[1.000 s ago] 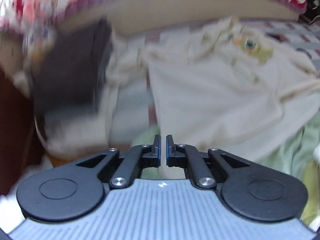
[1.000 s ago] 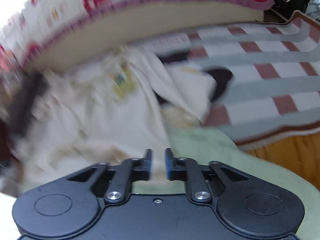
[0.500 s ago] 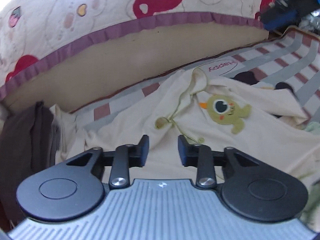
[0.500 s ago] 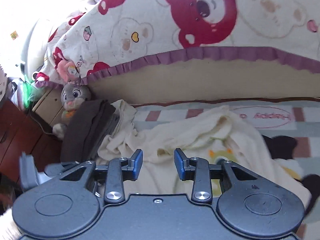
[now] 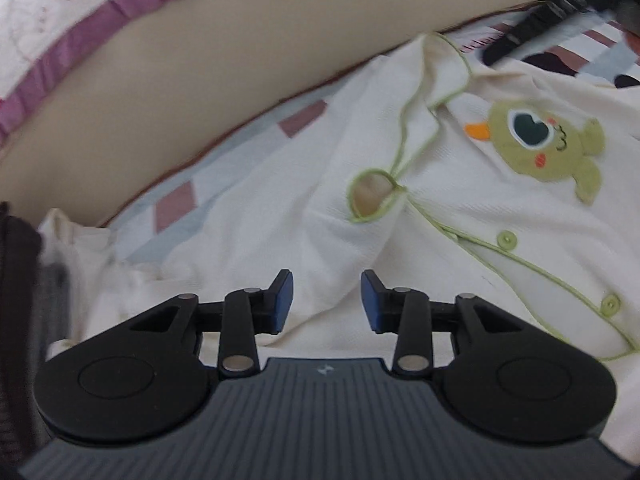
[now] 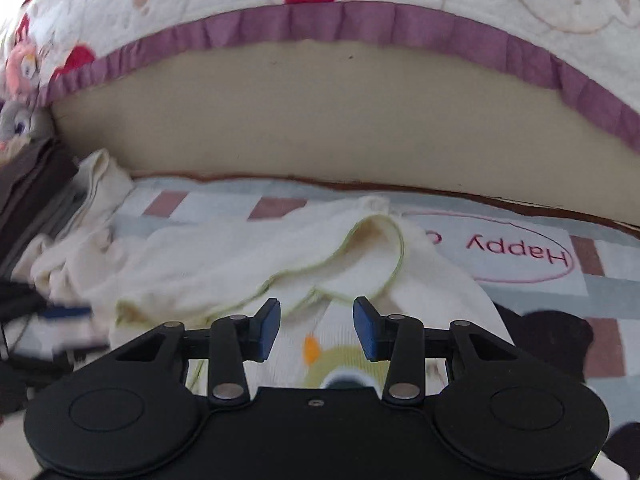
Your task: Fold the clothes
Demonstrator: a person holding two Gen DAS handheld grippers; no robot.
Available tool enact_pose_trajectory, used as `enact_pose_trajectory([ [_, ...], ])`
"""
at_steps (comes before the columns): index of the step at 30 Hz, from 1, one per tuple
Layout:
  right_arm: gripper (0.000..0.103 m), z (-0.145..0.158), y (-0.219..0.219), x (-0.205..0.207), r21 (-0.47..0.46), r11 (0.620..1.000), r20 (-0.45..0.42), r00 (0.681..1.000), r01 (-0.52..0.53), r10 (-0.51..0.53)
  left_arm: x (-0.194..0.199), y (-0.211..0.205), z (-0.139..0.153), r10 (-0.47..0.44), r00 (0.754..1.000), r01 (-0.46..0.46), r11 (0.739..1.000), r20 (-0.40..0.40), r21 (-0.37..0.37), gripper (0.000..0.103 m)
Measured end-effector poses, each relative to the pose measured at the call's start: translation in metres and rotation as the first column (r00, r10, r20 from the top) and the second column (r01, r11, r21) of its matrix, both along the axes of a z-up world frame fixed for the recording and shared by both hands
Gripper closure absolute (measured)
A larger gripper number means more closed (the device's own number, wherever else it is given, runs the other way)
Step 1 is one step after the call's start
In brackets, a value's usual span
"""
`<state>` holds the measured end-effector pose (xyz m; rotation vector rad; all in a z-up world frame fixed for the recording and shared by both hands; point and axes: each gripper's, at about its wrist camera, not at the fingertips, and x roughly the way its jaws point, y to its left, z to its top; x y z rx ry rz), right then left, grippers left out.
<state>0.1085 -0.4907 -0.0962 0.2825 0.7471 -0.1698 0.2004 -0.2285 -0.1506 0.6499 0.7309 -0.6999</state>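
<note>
A cream baby garment (image 5: 304, 216) with green piping, green buttons and a green monster patch (image 5: 548, 142) lies spread on a checked mat. My left gripper (image 5: 327, 302) hovers just above its left part, jaws opening, nothing between the blue pads. In the right wrist view the same garment (image 6: 248, 256) lies with its collar (image 6: 376, 248) folded up. My right gripper (image 6: 316, 328) hangs over the chest near the patch (image 6: 320, 364), jaws opening, no cloth pinched. The other gripper shows blurred at the top right (image 5: 560, 12) of the left wrist view.
A bed edge with a purple frill (image 6: 360, 28) and beige side (image 6: 320, 112) runs behind the mat (image 6: 600, 292). A stack of dark folded clothes (image 6: 32, 184) and a cream cloth (image 6: 96, 184) lie at the left. Plush toys (image 6: 16, 120) sit at the far left.
Both grippers swept leftward and dropped closer over the cream garment. Both sets of jaws have spread apart, the left from nearly shut. The green cloth seen earlier is out of view.
</note>
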Motion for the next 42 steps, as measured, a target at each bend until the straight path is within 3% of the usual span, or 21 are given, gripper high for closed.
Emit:
enact_pose_trajectory([
  [2,0.057,-0.006,-0.010,0.009,0.044,0.999,0.000,1.000,0.019,-0.019,0.004,-0.005,-0.002,0.011,0.999,-0.013,1.000,-0.052,-0.023,0.061],
  [5,0.050,-0.018,-0.022,0.024,0.039,0.999,-0.023,1.000,0.023,-0.022,0.006,-0.016,-0.001,-0.006,0.998,0.001,0.998,-0.067,-0.070,0.049],
  [7,0.049,-0.029,-0.028,0.032,0.011,0.999,-0.040,0.998,0.045,-0.045,0.008,-0.026,-0.005,-0.024,1.000,0.024,0.999,-0.010,-0.040,0.041],
  [9,0.049,-0.041,-0.035,0.035,0.019,0.997,-0.042,0.996,0.075,-0.074,0.013,-0.033,-0.015,-0.047,0.998,0.046,0.999,0.043,0.016,0.040],
  [10,0.049,-0.047,-0.038,0.036,0.034,0.996,-0.037,0.996,0.077,-0.075,0.018,-0.035,-0.021,-0.063,0.997,0.062,0.998,0.040,0.032,0.044],
  [11,0.049,-0.051,-0.039,0.036,0.048,0.997,-0.029,0.998,0.056,-0.055,0.022,-0.036,-0.026,-0.079,0.996,0.077,0.996,0.036,0.047,0.055],
  [12,0.049,-0.054,-0.040,0.036,0.058,0.998,-0.020,0.999,0.027,-0.026,0.027,-0.037,-0.030,-0.093,0.995,0.092,0.994,0.018,0.054,0.092],
  [13,0.053,-0.057,-0.039,0.037,0.053,0.999,-0.015,1.000,-0.003,0.004,0.031,-0.037,-0.030,-0.091,0.996,0.091,0.995,0.010,0.051,0.098],
  [14,0.074,-0.058,-0.036,0.038,0.028,0.999,-0.012,0.999,-0.034,0.034,0.034,-0.037,-0.028,-0.077,0.997,0.076,0.996,0.017,0.047,0.098],
  [16,0.097,-0.059,-0.032,0.039,-0.027,0.997,-0.004,0.997,-0.079,0.079,0.040,-0.036,-0.017,-0.053,0.995,0.051,0.998,0.083,0.026,0.098],
  [19,0.097,-0.054,-0.032,0.032,-0.019,0.997,0.041,0.996,-0.075,0.076,0.059,-0.033,0.014,0.007,0.984,-0.001,0.999,0.175,-0.037,0.098],
  [22,0.096,-0.046,-0.036,0.028,0.024,0.998,0.088,0.995,-0.049,0.047,0.084,-0.034,0.038,0.054,0.980,-0.041,0.997,0.194,-0.073,0.098],
  [24,0.096,-0.038,-0.034,0.025,0.006,0.999,0.116,0.992,-0.048,0.047,0.096,-0.034,0.043,0.077,0.982,-0.064,0.995,0.173,-0.083,0.098],
  [28,0.097,-0.031,-0.027,0.020,-0.041,0.998,0.142,0.988,-0.048,0.053,0.094,-0.029,0.030,0.093,0.994,-0.086,0.991,0.057,-0.106,0.098],
  [33,0.098,-0.024,-0.032,0.014,-0.024,1.000,0.183,0.983,-0.009,0.014,0.067,-0.019,0.005,0.045,0.998,-0.043,0.998,0.043,-0.045,0.098],
  [38,0.098,0.002,-0.035,0.020,-0.001,1.000,0.260,0.966,0.001,-0.001,0.066,-0.005,0.035,0.102,0.991,-0.091,0.989,0.090,-0.120,0.098],
  [42,0.098,0.046,-0.027,0.052,-0.148,0.988,0.302,0.950,-0.037,0.080,0.103,-0.010,0.078,0.215,0.973,-0.186,0.945,0.082,-0.269,0.098],
])
